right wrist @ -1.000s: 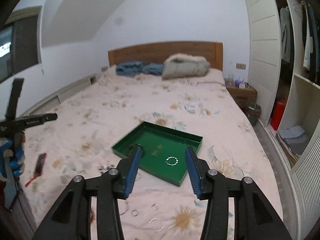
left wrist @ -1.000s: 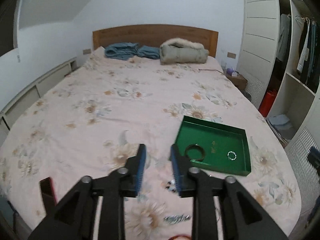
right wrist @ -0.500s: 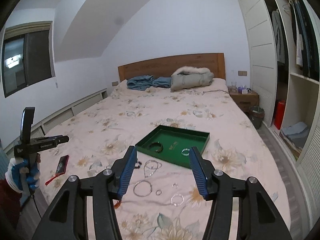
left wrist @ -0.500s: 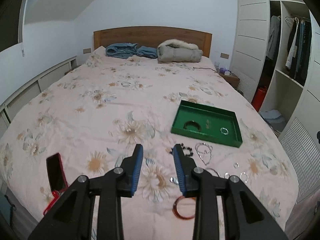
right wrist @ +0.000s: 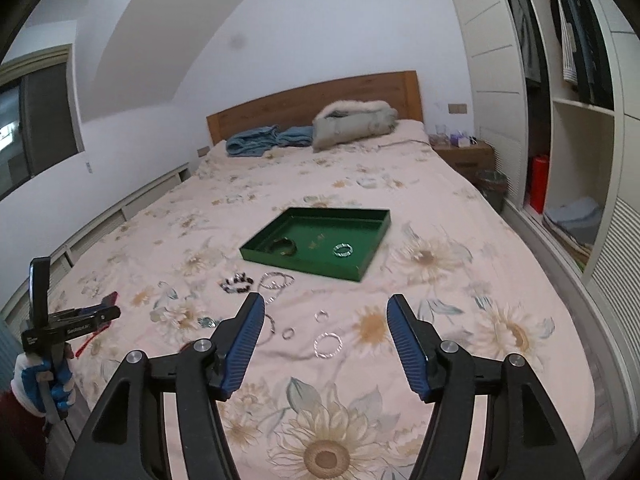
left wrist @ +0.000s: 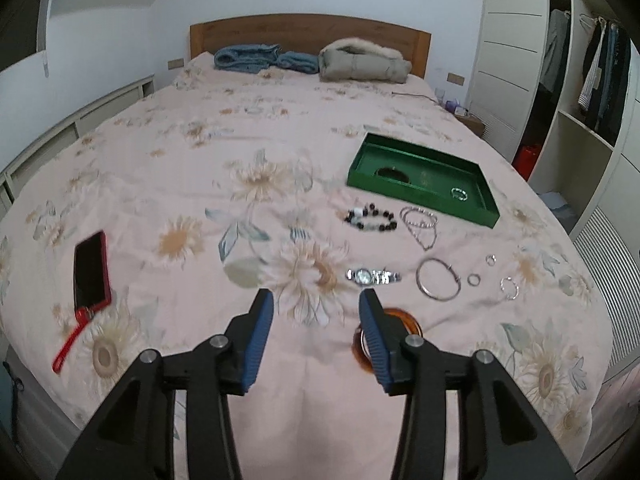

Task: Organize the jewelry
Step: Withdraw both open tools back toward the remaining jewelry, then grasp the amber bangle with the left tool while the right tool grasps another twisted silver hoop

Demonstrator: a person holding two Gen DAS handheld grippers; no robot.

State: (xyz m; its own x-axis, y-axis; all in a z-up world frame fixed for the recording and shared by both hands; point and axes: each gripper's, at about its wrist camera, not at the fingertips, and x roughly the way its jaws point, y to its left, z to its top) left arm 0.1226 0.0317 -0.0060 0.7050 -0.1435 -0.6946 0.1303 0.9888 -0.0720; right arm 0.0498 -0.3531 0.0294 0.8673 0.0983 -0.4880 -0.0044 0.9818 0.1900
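Watch [left wrist: 373,276] just beyond open jaws

amber bangle [left wrist: 404,328] half hidden by tool, tray [left wrist: 416,192] contents blurred

Cloth bedsheet [left wrist: 200,152], shiny metal watch [left wrist: 372,276], wood headboard [left wrist: 308,32], glossy phone [left wrist: 92,270]

Both cameras look from the foot of the bed [left wrist: 168,152] toward the headboard [right wrist: 312,100], each along its own tongs. The left wrist view tilts steeply down, close over the near bedspread. The right wrist view faces more level, from further right, and sees the left tongs [right wrist: 108,312] at its left edge. Both share the green tray [left wrist: 420,192] and the scattered jewelry.
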